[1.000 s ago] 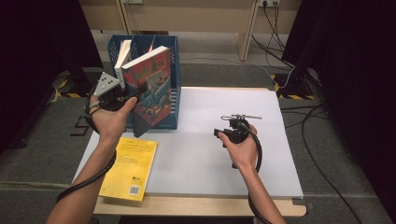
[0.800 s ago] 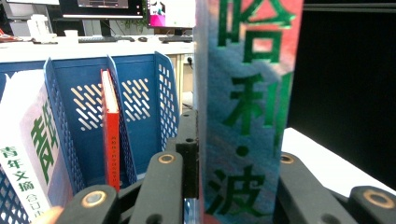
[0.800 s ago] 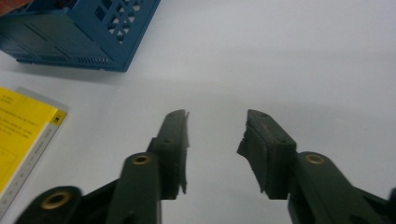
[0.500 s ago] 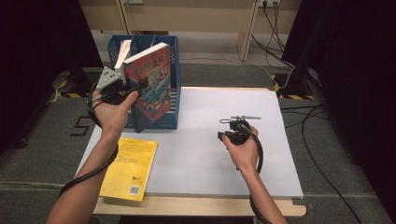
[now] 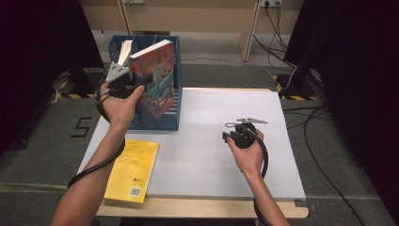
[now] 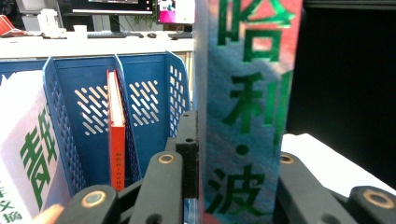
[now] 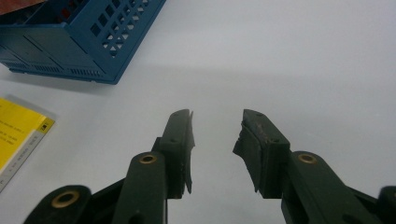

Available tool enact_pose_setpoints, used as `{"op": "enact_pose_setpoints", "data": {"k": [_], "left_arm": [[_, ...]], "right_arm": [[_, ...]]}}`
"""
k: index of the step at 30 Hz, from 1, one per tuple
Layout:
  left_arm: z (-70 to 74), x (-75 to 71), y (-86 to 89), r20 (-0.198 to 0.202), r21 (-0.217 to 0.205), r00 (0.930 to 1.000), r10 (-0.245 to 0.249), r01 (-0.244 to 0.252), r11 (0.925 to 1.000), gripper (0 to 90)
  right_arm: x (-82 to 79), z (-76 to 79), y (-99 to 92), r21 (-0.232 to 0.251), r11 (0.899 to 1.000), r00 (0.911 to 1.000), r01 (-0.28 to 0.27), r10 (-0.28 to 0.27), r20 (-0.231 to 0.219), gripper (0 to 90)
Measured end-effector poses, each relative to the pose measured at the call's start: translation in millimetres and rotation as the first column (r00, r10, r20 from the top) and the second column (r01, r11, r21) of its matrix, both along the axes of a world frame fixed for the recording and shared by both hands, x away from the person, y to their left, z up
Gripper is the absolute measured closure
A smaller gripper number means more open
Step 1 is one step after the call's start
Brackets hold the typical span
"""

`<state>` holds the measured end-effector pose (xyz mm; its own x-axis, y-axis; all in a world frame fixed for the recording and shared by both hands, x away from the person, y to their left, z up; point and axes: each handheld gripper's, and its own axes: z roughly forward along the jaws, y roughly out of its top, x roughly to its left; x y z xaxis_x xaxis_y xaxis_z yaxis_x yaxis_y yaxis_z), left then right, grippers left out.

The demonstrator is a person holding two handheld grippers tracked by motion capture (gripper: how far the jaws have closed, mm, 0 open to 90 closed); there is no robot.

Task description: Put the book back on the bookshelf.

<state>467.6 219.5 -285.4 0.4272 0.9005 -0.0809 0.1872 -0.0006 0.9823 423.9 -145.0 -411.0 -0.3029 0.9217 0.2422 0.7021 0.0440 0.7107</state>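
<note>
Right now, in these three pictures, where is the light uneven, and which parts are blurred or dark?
High view: the white table is evenly lit, the room's sides are nearly black. Left gripper view: the held book is soft and shiny, its green letters glare; the blue rack behind is sharper. Right gripper view: the right gripper is sharp, with a faint shadow band across the table.

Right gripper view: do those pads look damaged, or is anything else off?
Yes. On the right gripper, the inner pads look ragged and chipped along their edges, the right-hand one worst. Its jaws stand open over the bare white table, holding nothing. Otherwise only the yellow book overhangs the table's near edge.
</note>
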Motion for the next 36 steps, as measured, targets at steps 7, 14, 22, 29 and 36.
{"op": "enact_pose_setpoints", "data": {"k": [7, 14, 22, 29, 36], "left_arm": [[-2.0, 11.2, -2.1, -0.010, -0.004, 0.9995, 0.030, -0.030, 0.9995, 74.3], [-0.1, 24.6, -6.8, -0.010, 0.005, 0.9984, 0.056, -0.056, 0.9984, 74.3], [-0.4, 38.7, -12.2, -0.014, 0.007, 0.9968, 0.078, -0.078, 0.9969, 74.3], [-4.8, 50.6, -16.9, -0.016, 0.003, 0.9961, 0.086, -0.086, 0.9963, 74.3], [-7.9, 61.0, -21.0, -0.026, -0.007, 0.9952, 0.095, -0.095, 0.9955, 74.3]], "right_arm": [[-2.6, -3.1, -2.7, -0.014, 1.000, 1.0000, 0.007, -0.007, 0.003, 62.4], [-6.8, -8.0, -4.9, -0.018, 1.000, 0.9999, 0.010, -0.009, 0.009, 61.8], [-12.6, -14.8, -11.7, -0.019, 1.000, 0.9997, 0.022, -0.021, 0.011, 61.8], [-17.9, -22.2, -17.8, -0.031, 0.999, 0.9995, 0.028, -0.027, 0.018, 61.9], [-23.8, -26.8, -20.9, -0.041, 0.999, 0.9988, 0.036, -0.034, 0.035, 61.9]]}}
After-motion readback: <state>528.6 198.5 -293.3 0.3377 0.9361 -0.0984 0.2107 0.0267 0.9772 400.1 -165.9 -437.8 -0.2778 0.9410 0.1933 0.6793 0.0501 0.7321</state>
